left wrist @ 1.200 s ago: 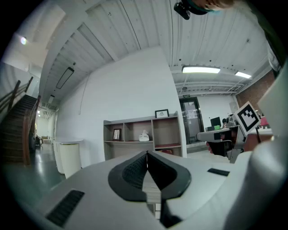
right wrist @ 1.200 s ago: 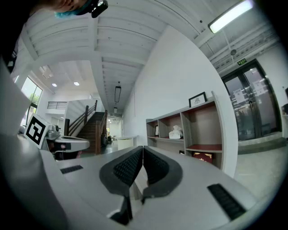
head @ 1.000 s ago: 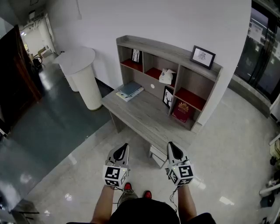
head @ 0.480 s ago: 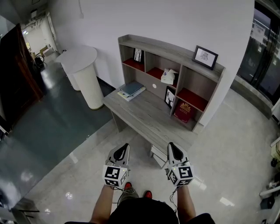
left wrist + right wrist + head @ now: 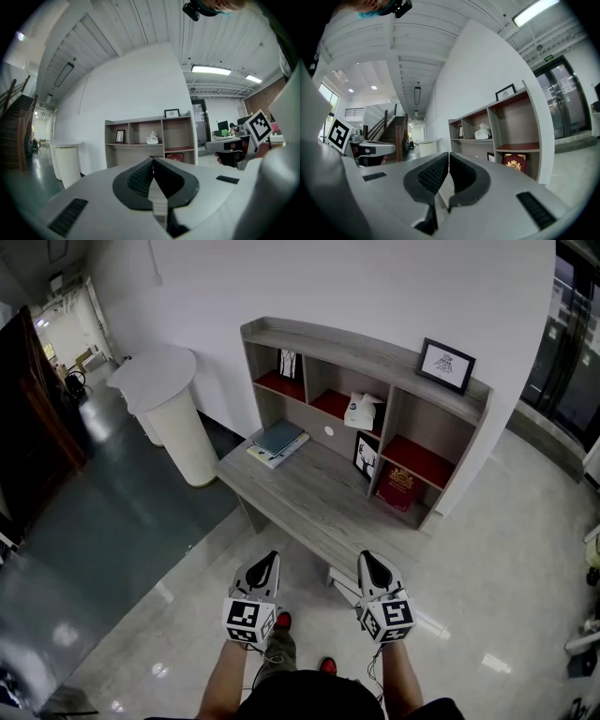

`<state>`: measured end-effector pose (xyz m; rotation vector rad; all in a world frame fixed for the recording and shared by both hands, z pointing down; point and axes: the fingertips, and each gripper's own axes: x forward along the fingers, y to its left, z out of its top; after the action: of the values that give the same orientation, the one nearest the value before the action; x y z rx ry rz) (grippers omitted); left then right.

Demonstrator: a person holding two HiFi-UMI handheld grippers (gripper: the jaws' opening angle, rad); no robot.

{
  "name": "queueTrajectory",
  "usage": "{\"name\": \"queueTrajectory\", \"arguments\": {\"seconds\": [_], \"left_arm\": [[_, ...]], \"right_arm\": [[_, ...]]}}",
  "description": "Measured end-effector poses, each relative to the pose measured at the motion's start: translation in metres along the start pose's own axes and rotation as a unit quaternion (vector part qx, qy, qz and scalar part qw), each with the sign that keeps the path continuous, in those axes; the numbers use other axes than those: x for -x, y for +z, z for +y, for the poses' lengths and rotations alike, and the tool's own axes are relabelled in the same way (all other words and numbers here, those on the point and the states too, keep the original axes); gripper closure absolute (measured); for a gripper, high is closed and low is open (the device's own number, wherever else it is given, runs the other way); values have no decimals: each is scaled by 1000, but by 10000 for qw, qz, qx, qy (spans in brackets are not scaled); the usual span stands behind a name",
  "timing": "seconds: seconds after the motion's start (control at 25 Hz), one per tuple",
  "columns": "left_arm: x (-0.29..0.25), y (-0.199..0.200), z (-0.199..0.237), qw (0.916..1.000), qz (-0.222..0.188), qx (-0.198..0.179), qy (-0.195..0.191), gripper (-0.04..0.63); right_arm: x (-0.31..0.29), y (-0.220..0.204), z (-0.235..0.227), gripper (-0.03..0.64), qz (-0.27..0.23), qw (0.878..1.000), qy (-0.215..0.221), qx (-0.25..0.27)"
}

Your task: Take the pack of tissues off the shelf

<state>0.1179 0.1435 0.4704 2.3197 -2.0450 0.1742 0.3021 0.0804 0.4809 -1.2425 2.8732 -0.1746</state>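
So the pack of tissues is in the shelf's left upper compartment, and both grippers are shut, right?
No: the pack of tissues sits in the middle upper compartment of the shelf, as the head view shows. The left gripper and right gripper are shut.

The person holds both grippers out in front, side by side and well apart, at about the same height; the left gripper points forward, its jaws closed tip to tip with nothing between them; the right gripper points the same way, roughly level, its jaws likewise pressed together and empty; each carries its marker cube at the rear, facing up toward the head; the bare left forearm and right forearm reach forward from the body, nearly parallel, wrists straight.
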Motion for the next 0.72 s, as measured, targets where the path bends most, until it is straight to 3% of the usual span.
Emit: {"name": "queueTrajectory", "arguments": {"seconds": [0.32, 0.72], "left_arm": [[-77, 8, 62, 9990, -16, 114, -423, 588], [-151, 10, 122, 9920, -11, 94, -1259, 588]], "right_arm": [[-71, 7, -5, 586, 88, 9991, -415, 45], [-145, 18, -7, 586, 76, 9922, -1240, 138]]}}
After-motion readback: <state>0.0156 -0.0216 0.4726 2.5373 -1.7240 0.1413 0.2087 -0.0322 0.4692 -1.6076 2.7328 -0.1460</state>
